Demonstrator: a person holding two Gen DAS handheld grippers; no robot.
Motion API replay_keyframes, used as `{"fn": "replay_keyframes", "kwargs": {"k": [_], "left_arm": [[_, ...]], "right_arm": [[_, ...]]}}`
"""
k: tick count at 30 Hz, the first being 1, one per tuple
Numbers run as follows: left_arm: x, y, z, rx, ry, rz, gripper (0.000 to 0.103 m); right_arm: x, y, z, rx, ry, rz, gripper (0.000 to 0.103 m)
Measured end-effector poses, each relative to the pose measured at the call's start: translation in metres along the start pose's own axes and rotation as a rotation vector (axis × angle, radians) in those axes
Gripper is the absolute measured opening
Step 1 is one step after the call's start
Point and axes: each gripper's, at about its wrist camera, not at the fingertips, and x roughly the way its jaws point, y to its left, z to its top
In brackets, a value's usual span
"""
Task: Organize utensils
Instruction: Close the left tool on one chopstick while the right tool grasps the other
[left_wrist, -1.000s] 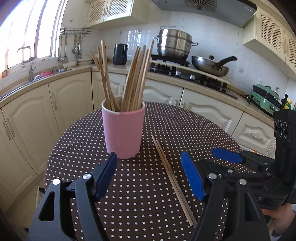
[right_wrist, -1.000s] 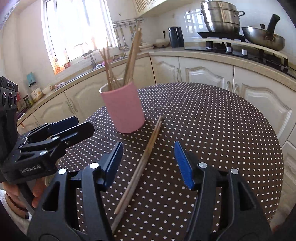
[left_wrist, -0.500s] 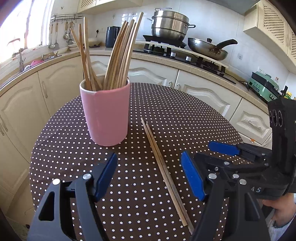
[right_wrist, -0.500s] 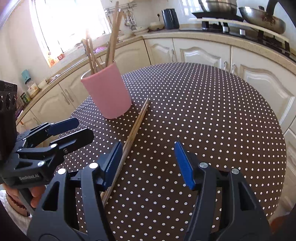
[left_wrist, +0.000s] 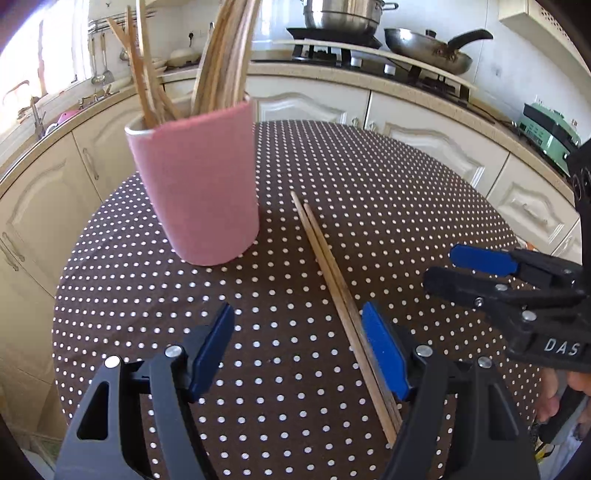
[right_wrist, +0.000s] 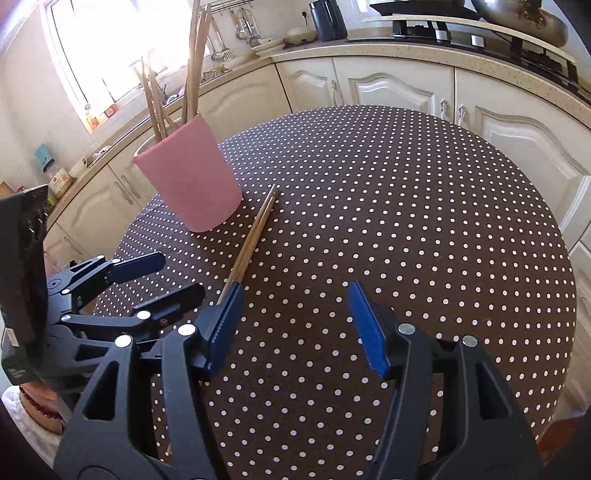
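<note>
Two loose chopsticks (left_wrist: 325, 266) lay on the worktop (left_wrist: 406, 206) beside a pink cup (left_wrist: 199, 184); both grippers, left gripper (left_wrist: 297, 343) and right gripper (right_wrist: 293, 317), gaped empty; best pinched together, mid-length.

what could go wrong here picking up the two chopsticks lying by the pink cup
The two chopsticks lie flat and touching on the tablecloth, so the open left gripper may catch only one or roll them apart. The pink cup stands close by, already crowded with tall chopsticks; a knock could tip it. The right gripper, also open, sits close beside the left one, so they could collide.
</note>
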Motion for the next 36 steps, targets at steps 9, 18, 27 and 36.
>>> {"fn": "replay_keyframes", "kwargs": {"k": [9, 18, 27, 36], "left_arm": [[0.02, -0.011, 0.0, 0.044, 0.042, 0.06, 0.071], [0.022, -0.004, -0.004, 0.048, 0.066, 0.089, 0.072], [0.009, 0.005, -0.01, 0.03, 0.072, 0.066, 0.052], [-0.01, 0.018, -0.035, 0.04, 0.069, 0.046, 0.024]], "right_arm": [[0.008, -0.006, 0.004, -0.003, 0.009, 0.007, 0.059], [0.015, -0.007, 0.004, -0.003, 0.024, 0.015, 0.059], [0.029, 0.015, 0.013, -0.04, 0.074, -0.011, 0.059], [0.061, 0.058, 0.022, -0.102, 0.155, -0.093, 0.059]]}}
